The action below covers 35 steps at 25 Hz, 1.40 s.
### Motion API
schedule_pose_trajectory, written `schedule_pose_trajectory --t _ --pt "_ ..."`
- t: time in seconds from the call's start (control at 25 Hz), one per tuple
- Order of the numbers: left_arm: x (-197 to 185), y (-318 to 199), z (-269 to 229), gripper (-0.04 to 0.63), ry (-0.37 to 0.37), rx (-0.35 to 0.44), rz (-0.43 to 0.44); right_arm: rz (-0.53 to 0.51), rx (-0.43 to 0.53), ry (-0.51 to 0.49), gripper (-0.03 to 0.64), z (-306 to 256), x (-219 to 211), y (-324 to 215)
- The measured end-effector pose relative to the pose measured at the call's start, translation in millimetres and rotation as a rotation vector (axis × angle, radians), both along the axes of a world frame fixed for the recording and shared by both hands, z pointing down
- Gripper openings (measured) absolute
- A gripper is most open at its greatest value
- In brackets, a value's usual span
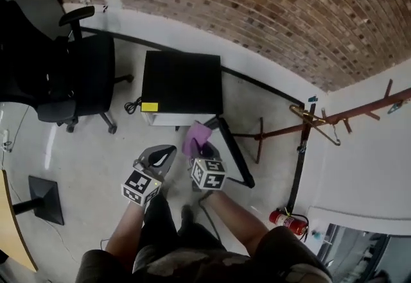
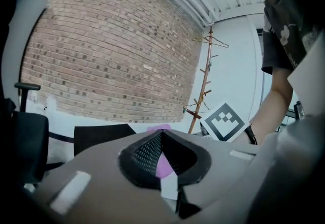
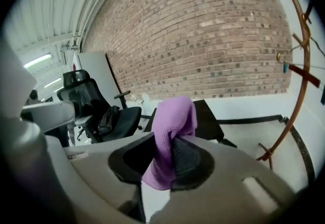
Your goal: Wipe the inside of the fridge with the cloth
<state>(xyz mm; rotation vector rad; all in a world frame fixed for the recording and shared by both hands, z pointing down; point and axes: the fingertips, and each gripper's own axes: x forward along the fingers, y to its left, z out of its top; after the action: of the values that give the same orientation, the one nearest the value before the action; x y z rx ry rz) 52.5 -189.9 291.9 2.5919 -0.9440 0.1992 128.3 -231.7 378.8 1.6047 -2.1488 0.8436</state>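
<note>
A small black fridge (image 1: pixel 182 86) stands on the floor against the brick wall, with its door (image 1: pixel 235 152) swung open to the right. My right gripper (image 1: pixel 203 149) is shut on a purple cloth (image 1: pixel 196 136) just in front of the fridge's lower edge. In the right gripper view the cloth (image 3: pixel 172 134) stands up out of the jaws (image 3: pixel 167 159), with the fridge (image 3: pixel 207 114) behind it. Beside it on the left, my left gripper (image 1: pixel 163 156) is shut with nothing in it. In the left gripper view (image 2: pixel 162 154) the fridge top (image 2: pixel 101 136) lies ahead.
A black office chair (image 1: pixel 77 76) stands left of the fridge. A wooden coat rack (image 1: pixel 321 124) and a red fire extinguisher (image 1: pixel 289 221) are at the right. A black stand base (image 1: pixel 45 198) and a desk edge (image 1: pixel 9 230) lie at the near left.
</note>
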Motion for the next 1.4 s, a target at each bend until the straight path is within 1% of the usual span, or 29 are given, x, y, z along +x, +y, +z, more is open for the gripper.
schedule_pose_trajectory --t 0.08,0.16,0.32,0.36,0.44,0.6,0.72,0.8,0.96,1.04,1.12,1.2,1.24,1.32,1.4 --pt "3 -1 -25 0.017 -0.005 0.022 0.024 -0.016 0.052 -0.015 0.077 -42 4 -6" --pt "3 5 -45 0.017 -0.016 0.028 0.030 -0.041 0.104 -0.024 0.076 -82 17 -3" --pt "4 19 -82 0.017 -0.072 0.074 0.053 -0.083 0.199 -0.051 0.077 -150 48 13" --pt "5 24 -91 0.017 -0.078 0.088 0.055 -0.097 0.216 -0.060 0.077 -162 51 21" --pt "9 34 -111 0.017 -0.066 0.114 0.047 -0.120 0.245 -0.074 0.077 -182 55 39" --pt "31 60 -149 0.017 -0.038 0.179 0.028 -0.181 0.313 -0.085 0.077 -216 58 72" --pt "43 94 -160 0.017 -0.045 0.211 0.014 -0.226 0.341 -0.104 0.076 -225 60 105" --pt "48 120 -156 0.017 -0.052 0.204 -0.002 -0.250 0.351 -0.115 0.077 -225 65 130" --pt "42 166 -139 0.017 -0.060 0.149 -0.055 -0.307 0.378 -0.125 0.077 -223 67 169" --pt "43 186 -135 0.017 -0.075 0.131 -0.058 -0.325 0.384 -0.156 0.076 -221 69 186" --pt "48 207 -133 0.017 -0.074 0.120 -0.039 -0.332 0.386 -0.182 0.077 -217 73 207" --pt "55 221 -130 0.017 -0.048 0.104 -0.034 -0.317 0.383 -0.185 0.077 -211 81 221" --pt "57 223 -129 0.017 -0.023 0.086 -0.044 -0.301 0.376 -0.181 0.076 -208 85 226" --pt "56 221 -129 0.017 0.045 0.044 -0.086 -0.275 0.360 -0.186 0.077 -204 92 233" --pt "53 219 -132 0.017 0.089 0.033 -0.121 -0.287 0.357 -0.196 0.077 -202 92 244"
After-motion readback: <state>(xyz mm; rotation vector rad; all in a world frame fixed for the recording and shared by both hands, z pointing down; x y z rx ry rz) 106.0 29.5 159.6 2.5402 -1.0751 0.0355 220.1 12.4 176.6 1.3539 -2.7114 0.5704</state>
